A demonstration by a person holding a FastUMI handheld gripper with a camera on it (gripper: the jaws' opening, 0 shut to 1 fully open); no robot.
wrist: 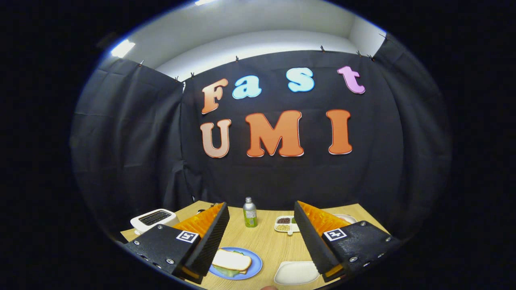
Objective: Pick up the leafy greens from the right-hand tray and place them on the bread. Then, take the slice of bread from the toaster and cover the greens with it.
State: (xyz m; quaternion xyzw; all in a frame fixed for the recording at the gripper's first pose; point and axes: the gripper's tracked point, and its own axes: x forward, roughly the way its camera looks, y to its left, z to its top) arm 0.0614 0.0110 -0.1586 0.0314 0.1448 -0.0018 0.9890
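Observation:
My gripper [261,219] hangs open above the wooden table [266,241], its two fingers wide apart with nothing between them. Below the left finger lies a blue plate [254,266] holding a slice of bread [231,259] with green leaves [226,272] peeking out from under it. A white toaster [154,219] stands at the table's far left, beyond the left finger, and its slots look dark. A white tray [296,273] lies just inside the right finger, close below me.
A green bottle with a silver cap [250,212] stands upright at the back of the table between the fingers. A small white divided dish [285,224] with dark and pale fillings sits next to the right finger. Another white dish rim [347,218] shows behind that finger.

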